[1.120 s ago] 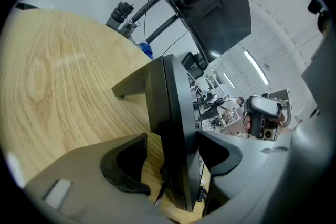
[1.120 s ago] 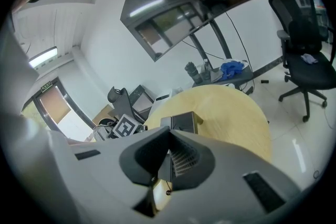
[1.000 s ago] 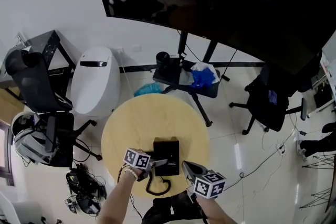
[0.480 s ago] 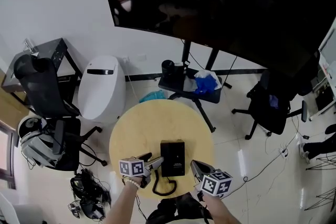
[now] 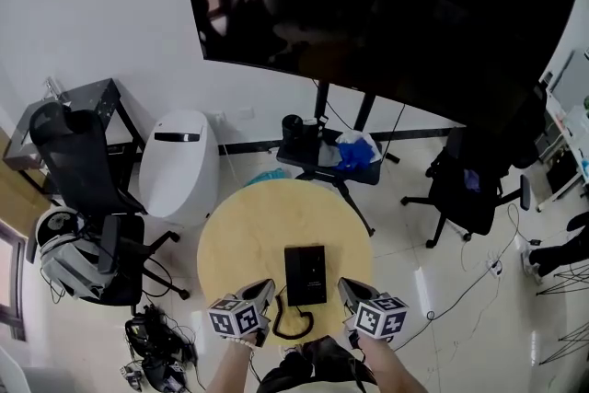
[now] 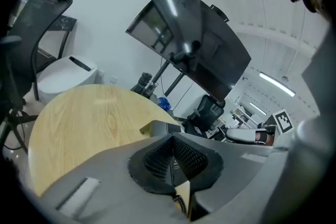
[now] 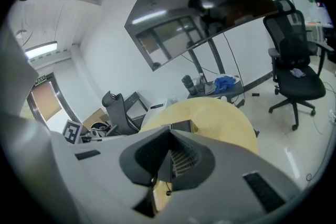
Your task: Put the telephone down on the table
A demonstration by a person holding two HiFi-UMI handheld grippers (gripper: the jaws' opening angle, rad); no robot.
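Observation:
The black telephone lies flat on the round wooden table, near its front edge, with its coiled cord curling off toward me. My left gripper hangs just left of the phone, apart from it, jaws shut on nothing. My right gripper hangs just right of the phone, also shut and empty. In the left gripper view the closed left gripper has the telephone beyond it. In the right gripper view the telephone shows past the closed right gripper.
A white rounded appliance and a black office chair stand left of the table. A low stand with a blue cloth sits behind it, under a large dark screen. Another black chair stands right. Bags and cables lie on the floor.
My left gripper has drawn back from the telephone's left side toward the table's near edge and risen, and its jaws have gone from open to shut. The right gripper has hardly moved.

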